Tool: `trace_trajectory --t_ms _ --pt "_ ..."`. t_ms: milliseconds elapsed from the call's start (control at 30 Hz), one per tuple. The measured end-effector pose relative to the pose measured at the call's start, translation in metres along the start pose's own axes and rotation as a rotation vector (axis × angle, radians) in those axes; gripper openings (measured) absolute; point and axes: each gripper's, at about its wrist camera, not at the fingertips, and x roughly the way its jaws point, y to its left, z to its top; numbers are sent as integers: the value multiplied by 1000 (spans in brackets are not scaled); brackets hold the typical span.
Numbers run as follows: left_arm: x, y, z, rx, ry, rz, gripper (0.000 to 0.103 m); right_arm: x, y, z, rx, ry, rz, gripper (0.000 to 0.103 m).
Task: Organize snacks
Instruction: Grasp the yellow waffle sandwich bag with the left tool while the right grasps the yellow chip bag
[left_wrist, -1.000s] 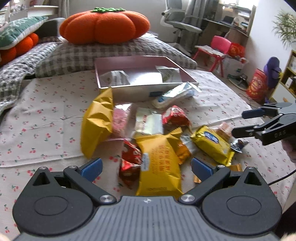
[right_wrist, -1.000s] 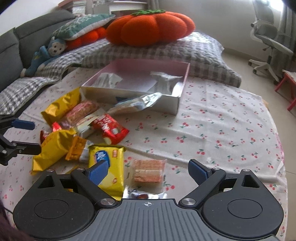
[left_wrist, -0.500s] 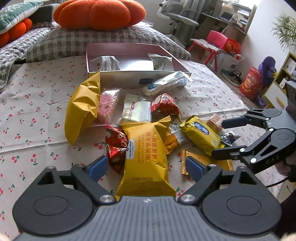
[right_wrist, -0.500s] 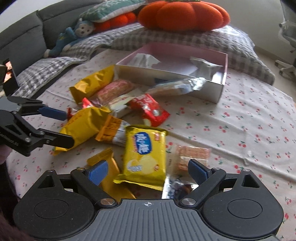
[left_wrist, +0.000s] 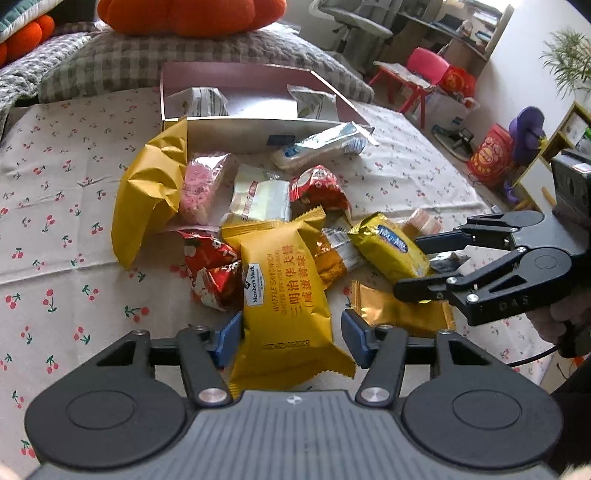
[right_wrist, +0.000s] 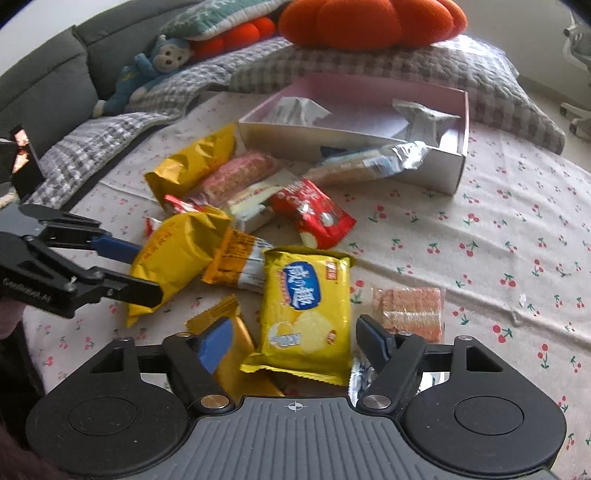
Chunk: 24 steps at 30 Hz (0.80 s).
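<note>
Cherry-print surface: two packets in our box; both hand-held grippers closing, left around waffle pack, right around cracker pack, neither squeezed yet.

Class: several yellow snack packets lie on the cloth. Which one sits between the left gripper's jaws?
The waffle sandwich packet, printed lengthwise with orange lettering. The left gripper is closing around it; the blue-logo yellow packet lies by the right gripper.

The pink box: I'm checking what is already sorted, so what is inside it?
The pink box holds two pale wrapped packets: one at its left end, one at its right. Its near wall hides the floor behind it.
</note>
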Motion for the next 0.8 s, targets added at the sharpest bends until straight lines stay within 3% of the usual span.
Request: trace_trajectory --t_ms 300,400,800 --pt "10 0 5 -29 17 19 49 10 -3 3 12 -1 -62 60" --pt "10 0 5 -38 14 23 45 11 0 6 -3 -1 -76 51" --pt "-10 -5 14 -27 -29 34 37 -3 -3 9 14 -32 -90 51"
